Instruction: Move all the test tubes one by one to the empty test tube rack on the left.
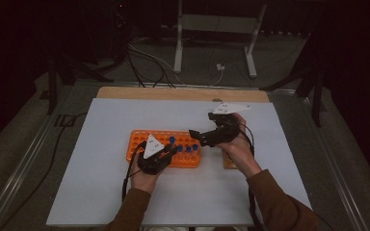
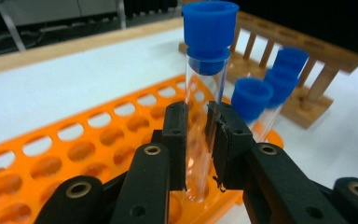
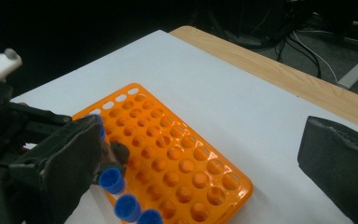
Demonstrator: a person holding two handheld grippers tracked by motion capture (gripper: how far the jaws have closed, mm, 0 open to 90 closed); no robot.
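A: What was the biggest thing in front of you?

B: You had a white table. An orange rack full of round holes lay near its middle. A small wooden rack stood just beside the orange one, toward the table's right edge.

A: And my two tools?

B: Your left gripper sat over the rack's near edge. It was clenched on a clear tube with a blue cap. The jaws pinched the glass low down, and the tube's bottom end was still inside a hole. Your right gripper hung above the rack's right end with its jaws spread wide, holding nothing.

A: Were there more tubes?

B: Yes. Three more blue-capped tubes stood in holes just beside the one you held, at the rack's right end.

A: What could have gone wrong?

B: I think the glass was slick, so the tube could have slipped or tipped if you lifted fast. If you pulled it at a slant, it could have caught on the hole and dragged the light rack. Your open right gripper was near the other caps and could have bumped them.
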